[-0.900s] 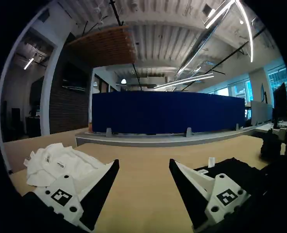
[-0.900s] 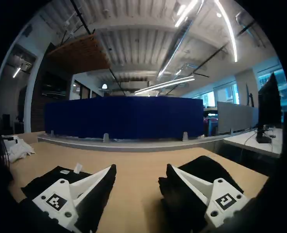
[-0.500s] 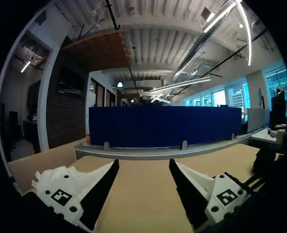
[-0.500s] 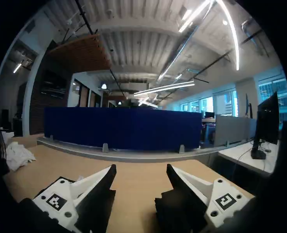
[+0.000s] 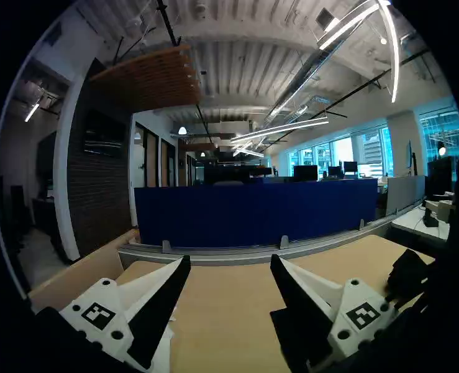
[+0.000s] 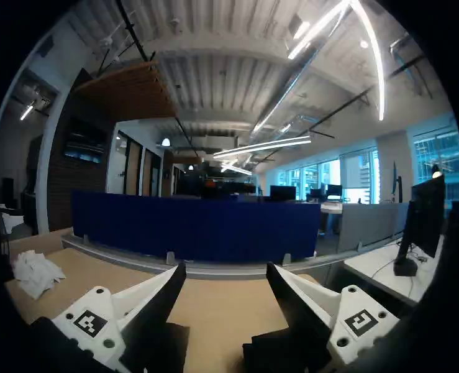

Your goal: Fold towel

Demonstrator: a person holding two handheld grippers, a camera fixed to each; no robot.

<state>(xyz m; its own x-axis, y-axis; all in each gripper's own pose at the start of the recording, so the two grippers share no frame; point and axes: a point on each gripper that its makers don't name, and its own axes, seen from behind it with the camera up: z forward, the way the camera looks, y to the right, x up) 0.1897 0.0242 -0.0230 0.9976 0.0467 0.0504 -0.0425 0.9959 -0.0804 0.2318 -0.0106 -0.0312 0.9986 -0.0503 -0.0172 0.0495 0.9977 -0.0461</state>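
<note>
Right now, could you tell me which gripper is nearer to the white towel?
Left, likely. The white towel lies well off to the right gripper's left; a white edge shows just under the left gripper.

Bright ceiling strips (image 5: 395,62); sharp (edges bent).

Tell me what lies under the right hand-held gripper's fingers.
Black cloth lies on the wooden table under the open right hand-held gripper. Its fingers cover most of the cloth, so its extent and folds cannot be seen.
</note>
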